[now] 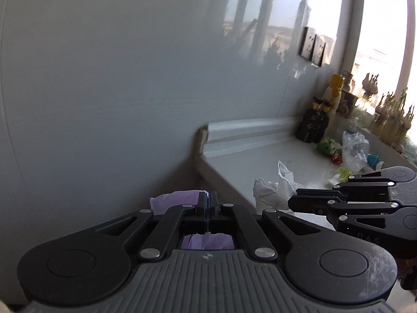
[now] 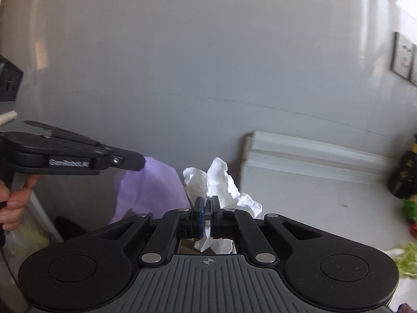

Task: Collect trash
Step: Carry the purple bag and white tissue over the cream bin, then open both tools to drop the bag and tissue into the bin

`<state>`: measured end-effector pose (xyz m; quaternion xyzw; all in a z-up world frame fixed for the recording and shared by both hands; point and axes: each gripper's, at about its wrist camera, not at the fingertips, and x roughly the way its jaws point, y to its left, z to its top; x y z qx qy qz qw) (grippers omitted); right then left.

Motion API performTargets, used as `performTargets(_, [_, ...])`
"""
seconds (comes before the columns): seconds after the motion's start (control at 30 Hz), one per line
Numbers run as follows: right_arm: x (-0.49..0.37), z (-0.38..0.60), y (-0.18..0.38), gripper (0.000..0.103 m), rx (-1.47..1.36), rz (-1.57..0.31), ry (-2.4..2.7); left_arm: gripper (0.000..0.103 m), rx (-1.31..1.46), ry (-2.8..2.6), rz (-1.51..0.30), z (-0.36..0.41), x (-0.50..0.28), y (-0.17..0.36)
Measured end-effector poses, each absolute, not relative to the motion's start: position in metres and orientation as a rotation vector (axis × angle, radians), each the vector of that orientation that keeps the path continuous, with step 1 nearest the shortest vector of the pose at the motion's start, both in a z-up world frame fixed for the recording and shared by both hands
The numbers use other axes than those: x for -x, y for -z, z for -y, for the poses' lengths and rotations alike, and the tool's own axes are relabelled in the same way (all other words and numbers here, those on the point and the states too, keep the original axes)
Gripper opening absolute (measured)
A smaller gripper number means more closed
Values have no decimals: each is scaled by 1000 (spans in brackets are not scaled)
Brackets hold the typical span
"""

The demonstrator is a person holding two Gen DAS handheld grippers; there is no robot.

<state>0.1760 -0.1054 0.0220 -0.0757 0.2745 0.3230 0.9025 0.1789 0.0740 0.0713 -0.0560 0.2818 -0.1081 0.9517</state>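
Left gripper [image 1: 207,200] clamped on lilac plastic bag [image 2: 146,190]; right gripper [image 2: 207,208] clamped on crumpled white tissue [image 2: 221,182], beside the bag; wrappers [image 1: 329,147] littering white countertop [image 1: 250,154].

Window [image 1: 378,39] glare at right, soft blur, fisheye bending

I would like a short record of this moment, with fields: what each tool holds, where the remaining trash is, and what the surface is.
left tool: shut on the purple bag, holding its edge
right tool: shut on the white tissue
tissue position: beside the purple bag, lifted above the counter edge
remaining trash: clear plastic bag and coloured wrappers on the counter
background: grey wall, dark bottle near the window
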Motion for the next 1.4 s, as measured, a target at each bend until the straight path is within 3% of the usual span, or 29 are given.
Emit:
performTargets(0.9, [-149, 6, 95, 2, 403, -910, -757, 0, 239, 97, -900, -97, -196, 77])
performTargets(1.4, [-163, 0, 126, 3, 399, -940, -670, 1, 187, -19, -938, -101, -228, 117])
